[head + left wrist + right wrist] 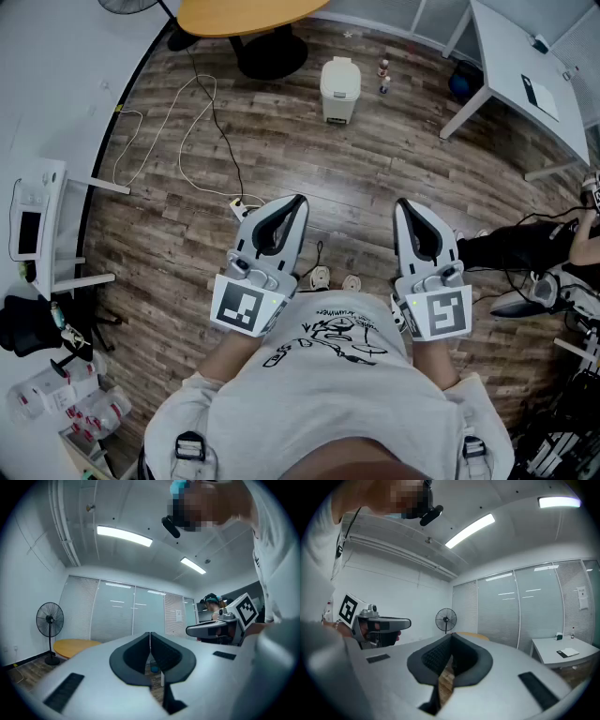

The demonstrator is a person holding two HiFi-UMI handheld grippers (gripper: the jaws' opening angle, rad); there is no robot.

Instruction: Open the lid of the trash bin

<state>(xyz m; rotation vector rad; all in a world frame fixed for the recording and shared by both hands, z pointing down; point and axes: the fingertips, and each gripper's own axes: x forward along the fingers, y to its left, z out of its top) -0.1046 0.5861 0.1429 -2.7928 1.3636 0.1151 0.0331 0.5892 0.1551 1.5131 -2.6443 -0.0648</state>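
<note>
The trash bin (339,89) is small and cream-white. It stands on the wooden floor far ahead of me with its lid down. Both grippers are held close to my chest, pointing forward and well short of the bin. My left gripper (296,201) is shut with nothing between its jaws, and in the left gripper view the dark pads (159,651) meet at a thin seam. My right gripper (403,204) is also shut and empty, its pads (461,656) touching at the tip. The bin does not show in either gripper view.
A round wooden table (248,14) stands beyond the bin, with two small bottles (383,75) beside it. A white desk (525,66) is at the far right. Cables (202,122) and a power strip (239,204) lie on the floor. A seated person (525,248) is at the right, a white cart (37,225) at the left.
</note>
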